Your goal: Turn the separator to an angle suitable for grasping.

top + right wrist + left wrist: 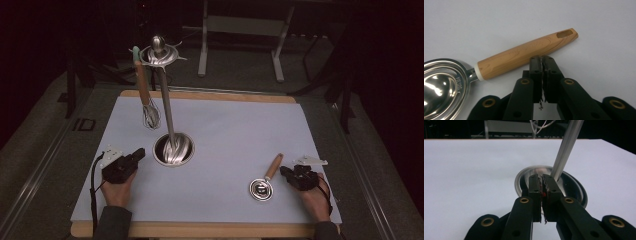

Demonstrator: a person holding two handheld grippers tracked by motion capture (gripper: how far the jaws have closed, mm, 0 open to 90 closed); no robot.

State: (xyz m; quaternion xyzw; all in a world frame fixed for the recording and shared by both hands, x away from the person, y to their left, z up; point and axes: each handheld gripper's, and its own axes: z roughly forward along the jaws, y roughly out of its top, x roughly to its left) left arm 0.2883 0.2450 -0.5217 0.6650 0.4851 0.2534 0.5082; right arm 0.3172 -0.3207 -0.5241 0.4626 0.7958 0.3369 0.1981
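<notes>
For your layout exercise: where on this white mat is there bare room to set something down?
Free: the wide stretch right of the stand's bowl base and behind the measuring spoon, plus the front middle between the left gripper and right gripper. Crowded: the back-left around the hanging whisk.

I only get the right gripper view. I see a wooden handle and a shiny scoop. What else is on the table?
Observer: In the high view, a tall metal stand rises from a round steel base on the white table.
Operator: Is anything hanging on it?
Observer: Yes, a whisk with a wooden handle hangs from the stand's top ring.
Operator: Where's my other gripper?
Observer: The left gripper sits just left of that base, jaws shut, holding nothing.
Operator: Is my right gripper near the scoop?
Observer: The right gripper sits right beside the scoop, at the end of its handle, jaws shut.
</notes>
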